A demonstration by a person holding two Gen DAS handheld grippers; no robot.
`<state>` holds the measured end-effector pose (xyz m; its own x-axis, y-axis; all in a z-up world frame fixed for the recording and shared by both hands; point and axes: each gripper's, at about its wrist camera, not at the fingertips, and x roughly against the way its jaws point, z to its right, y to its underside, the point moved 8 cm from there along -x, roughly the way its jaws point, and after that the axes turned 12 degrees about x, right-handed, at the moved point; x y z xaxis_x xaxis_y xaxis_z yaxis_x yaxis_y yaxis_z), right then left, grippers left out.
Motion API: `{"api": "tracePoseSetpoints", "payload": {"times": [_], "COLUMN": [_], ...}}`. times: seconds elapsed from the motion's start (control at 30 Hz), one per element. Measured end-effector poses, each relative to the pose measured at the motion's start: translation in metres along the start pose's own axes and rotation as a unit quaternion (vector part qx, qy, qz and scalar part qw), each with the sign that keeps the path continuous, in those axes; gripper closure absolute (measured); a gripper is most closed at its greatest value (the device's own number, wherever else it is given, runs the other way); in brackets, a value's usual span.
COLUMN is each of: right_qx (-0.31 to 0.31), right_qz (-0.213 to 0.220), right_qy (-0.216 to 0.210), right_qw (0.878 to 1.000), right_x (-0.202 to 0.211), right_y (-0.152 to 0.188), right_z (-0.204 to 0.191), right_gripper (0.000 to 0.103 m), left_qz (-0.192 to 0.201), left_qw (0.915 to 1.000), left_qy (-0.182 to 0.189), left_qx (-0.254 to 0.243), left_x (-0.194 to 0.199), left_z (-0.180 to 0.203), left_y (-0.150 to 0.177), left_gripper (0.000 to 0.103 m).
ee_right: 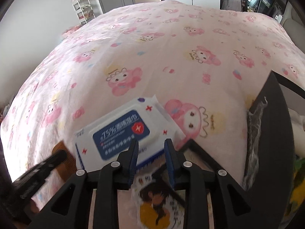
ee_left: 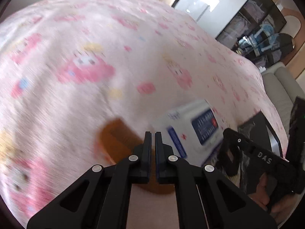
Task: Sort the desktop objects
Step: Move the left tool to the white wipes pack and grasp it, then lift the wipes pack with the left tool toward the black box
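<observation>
My left gripper (ee_left: 153,133) is shut with nothing showing between its tips. A brown comb (ee_left: 116,139) lies blurred on the pink tablecloth, just under and left of those tips. Right of it lies a white and blue wet wipes pack (ee_left: 192,131). In the right wrist view, my right gripper (ee_right: 151,143) stands open above the near edge of the wipes pack (ee_right: 122,133), pads not touching it. The comb (ee_right: 61,164) shows at lower left behind the left gripper's fingers (ee_right: 55,158).
A pink cartoon-print tablecloth (ee_right: 171,47) covers the table. A black bin lined with a plastic bag (ee_right: 266,133) stands at the right edge. A printed packet with a cartoon figure (ee_right: 158,200) lies below the right gripper. Shelves and cabinets stand beyond the table.
</observation>
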<state>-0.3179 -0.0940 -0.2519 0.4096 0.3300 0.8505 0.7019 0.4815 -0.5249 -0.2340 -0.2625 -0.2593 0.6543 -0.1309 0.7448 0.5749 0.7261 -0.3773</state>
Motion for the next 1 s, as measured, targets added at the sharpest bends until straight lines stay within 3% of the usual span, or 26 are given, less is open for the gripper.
{"api": "tracePoseSetpoints", "payload": {"times": [0.03, 0.13, 0.17, 0.23, 0.53, 0.67, 0.73, 0.83, 0.93, 1.0], "right_qx": [0.002, 0.005, 0.003, -0.003, 0.015, 0.024, 0.037, 0.028, -0.006, -0.024], "right_qz": [-0.003, -0.009, -0.011, -0.017, -0.045, -0.056, -0.06, -0.047, -0.038, -0.039], "right_qy": [-0.002, -0.001, 0.005, 0.009, -0.071, -0.138, -0.158, -0.13, -0.08, -0.089], "right_qw": [1.0, 1.0, 1.0, 1.0, 0.996, 0.988, 0.985, 0.99, 0.996, 0.995], "right_x": [-0.004, -0.016, -0.021, -0.03, -0.022, 0.0, 0.012, 0.016, 0.001, -0.015], "right_y": [-0.001, -0.005, -0.007, -0.008, 0.007, 0.022, 0.03, 0.029, 0.023, 0.02], "right_z": [0.0, 0.003, 0.006, 0.01, -0.01, -0.037, -0.048, -0.039, -0.014, -0.008], "right_gripper": [0.068, 0.058, 0.056, 0.039, 0.038, 0.039, 0.039, 0.039, 0.039, 0.039], "left_qz": [-0.008, -0.034, -0.042, -0.059, -0.053, -0.022, -0.019, -0.03, -0.036, -0.045], "left_qw": [0.9999, 0.999, 0.9987, 0.9976, 0.9977, 0.9996, 0.9996, 0.9983, 0.9988, 0.9985], "left_qy": [0.01, 0.027, 0.029, 0.035, 0.038, 0.015, 0.016, 0.034, 0.033, 0.031], "left_qx": [0.003, 0.007, 0.007, 0.008, 0.019, 0.006, 0.016, 0.038, 0.009, -0.004], "left_x": [-0.001, -0.012, -0.017, -0.027, -0.021, -0.002, -0.004, -0.014, -0.03, -0.04], "left_z": [-0.001, 0.0, 0.001, 0.003, -0.001, -0.01, -0.011, -0.015, -0.003, 0.004], "left_y": [-0.001, 0.004, 0.007, 0.013, 0.012, 0.004, -0.001, -0.005, -0.009, -0.008], "left_gripper": [0.102, 0.1, 0.096, 0.086, 0.081, 0.059, 0.059, 0.059, 0.057, 0.055]}}
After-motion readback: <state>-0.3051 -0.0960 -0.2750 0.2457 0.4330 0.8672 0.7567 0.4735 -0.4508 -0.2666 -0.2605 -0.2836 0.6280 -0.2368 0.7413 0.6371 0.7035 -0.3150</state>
